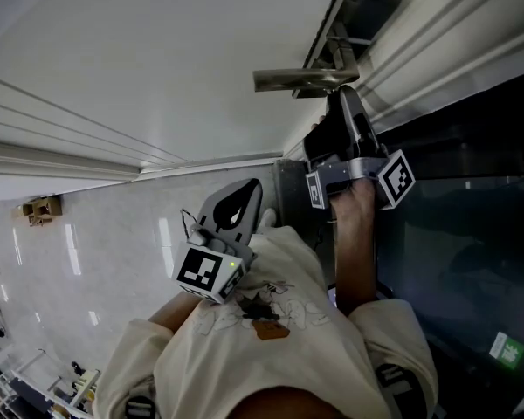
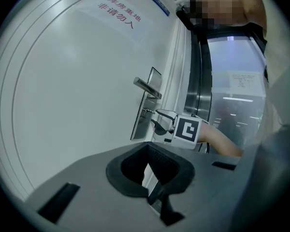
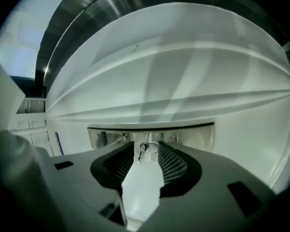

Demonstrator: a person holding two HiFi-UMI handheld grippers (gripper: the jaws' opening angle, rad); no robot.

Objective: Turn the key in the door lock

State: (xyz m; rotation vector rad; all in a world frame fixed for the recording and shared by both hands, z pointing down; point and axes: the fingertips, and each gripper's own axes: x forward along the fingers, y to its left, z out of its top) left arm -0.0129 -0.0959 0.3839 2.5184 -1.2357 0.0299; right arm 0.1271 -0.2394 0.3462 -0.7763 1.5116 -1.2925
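At the lock plate, with right gripper spread open about the key, not yet pinching: centre pads on the key's bow, close squarely, then roll about its axis, avoiding sideways pull.

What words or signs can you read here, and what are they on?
"库房重地 非请勿入": red sign on the white door.
Blue label beside it: too small to read.
Paper notice on the glass panel: too blurred.
Green sticker, head view: unreadable.
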